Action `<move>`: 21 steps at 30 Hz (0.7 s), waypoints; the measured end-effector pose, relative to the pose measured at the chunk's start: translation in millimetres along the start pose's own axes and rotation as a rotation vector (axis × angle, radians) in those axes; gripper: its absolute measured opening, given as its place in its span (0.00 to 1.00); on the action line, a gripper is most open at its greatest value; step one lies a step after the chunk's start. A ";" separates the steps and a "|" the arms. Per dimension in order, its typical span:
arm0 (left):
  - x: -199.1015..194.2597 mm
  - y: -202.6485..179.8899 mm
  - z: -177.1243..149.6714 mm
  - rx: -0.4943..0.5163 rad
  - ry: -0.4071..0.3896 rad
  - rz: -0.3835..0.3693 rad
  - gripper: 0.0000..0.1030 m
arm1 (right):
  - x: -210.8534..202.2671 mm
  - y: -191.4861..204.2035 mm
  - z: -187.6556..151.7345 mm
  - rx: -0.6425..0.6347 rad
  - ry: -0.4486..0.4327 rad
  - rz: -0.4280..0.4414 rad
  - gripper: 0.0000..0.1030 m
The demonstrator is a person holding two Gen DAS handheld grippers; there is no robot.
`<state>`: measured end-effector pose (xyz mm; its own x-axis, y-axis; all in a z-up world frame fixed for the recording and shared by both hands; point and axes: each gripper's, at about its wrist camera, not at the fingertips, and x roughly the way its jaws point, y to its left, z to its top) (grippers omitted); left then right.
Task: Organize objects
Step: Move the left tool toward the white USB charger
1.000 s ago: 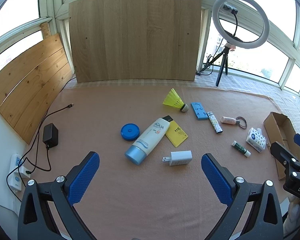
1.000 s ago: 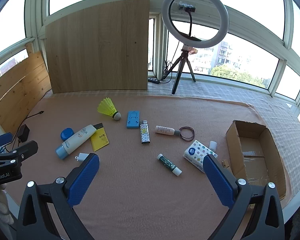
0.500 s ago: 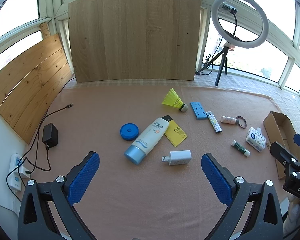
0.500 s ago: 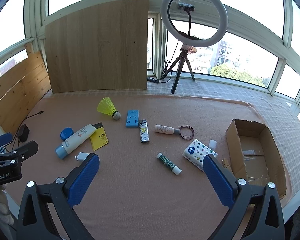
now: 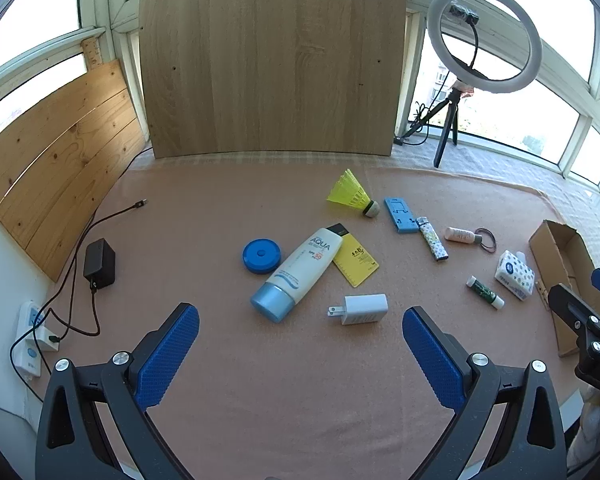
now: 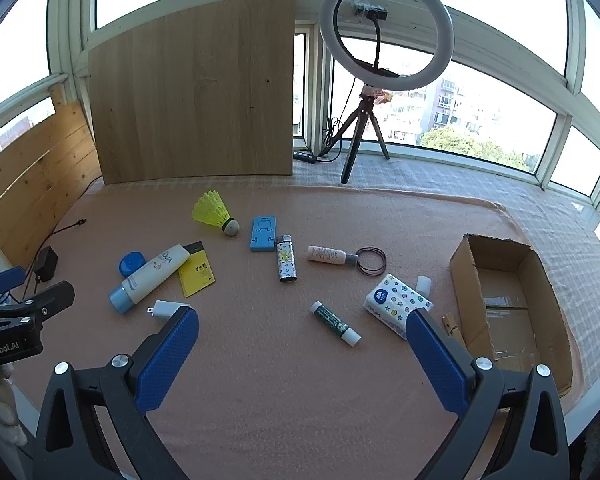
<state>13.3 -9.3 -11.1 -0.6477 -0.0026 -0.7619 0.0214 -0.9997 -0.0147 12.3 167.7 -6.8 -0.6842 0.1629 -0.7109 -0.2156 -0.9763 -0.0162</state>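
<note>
Small items lie scattered on a pink cloth: a white AQUA tube (image 5: 302, 268), a blue round lid (image 5: 261, 255), a yellow card (image 5: 355, 261), a white plug adapter (image 5: 362, 309), a yellow shuttlecock (image 6: 216, 211), a blue stand (image 6: 263, 233), a patterned lighter (image 6: 286, 264), a small pink bottle (image 6: 327, 255), a green stick (image 6: 334, 322) and a tissue pack (image 6: 396, 306). An open cardboard box (image 6: 508, 300) sits at the right. My left gripper (image 5: 300, 330) hovers open, empty, near the adapter. My right gripper (image 6: 302, 338) is open, empty, near the green stick.
A wooden board (image 5: 270, 64) leans at the back, wood planks (image 5: 56, 160) at the left. A ring light on a tripod (image 6: 384, 40) stands behind the cloth. A black charger with cable (image 5: 99, 264) and a power strip (image 5: 30, 338) lie at the left edge.
Both views have shifted only very slightly; the objects lie where they were and both grippers stay open.
</note>
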 end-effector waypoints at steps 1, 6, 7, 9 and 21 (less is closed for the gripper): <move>1.2 2.2 -0.9 -0.001 0.003 0.001 1.00 | 0.4 -0.6 -0.5 -0.003 0.002 0.000 0.99; 7.2 13.6 -5.8 -0.013 0.013 0.001 1.00 | 3.2 -7.2 -4.6 -0.002 0.016 0.000 0.99; 9.0 14.8 -6.4 -0.014 0.014 0.001 1.00 | 4.3 -9.1 -5.2 0.002 0.020 0.001 0.99; 13.5 16.2 -7.8 -0.016 0.020 -0.013 1.00 | 7.0 -12.7 -6.5 0.013 0.029 0.007 0.99; 55.6 -9.4 -21.2 0.049 0.097 -0.098 0.99 | 33.4 -16.1 -15.1 0.024 0.091 0.055 0.97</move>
<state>-6.8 0.5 -67.1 -0.5684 0.0951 -0.8172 -0.0768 -0.9951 -0.0624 3.3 186.7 -40.9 -0.6300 0.0941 -0.7708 -0.1968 -0.9796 0.0413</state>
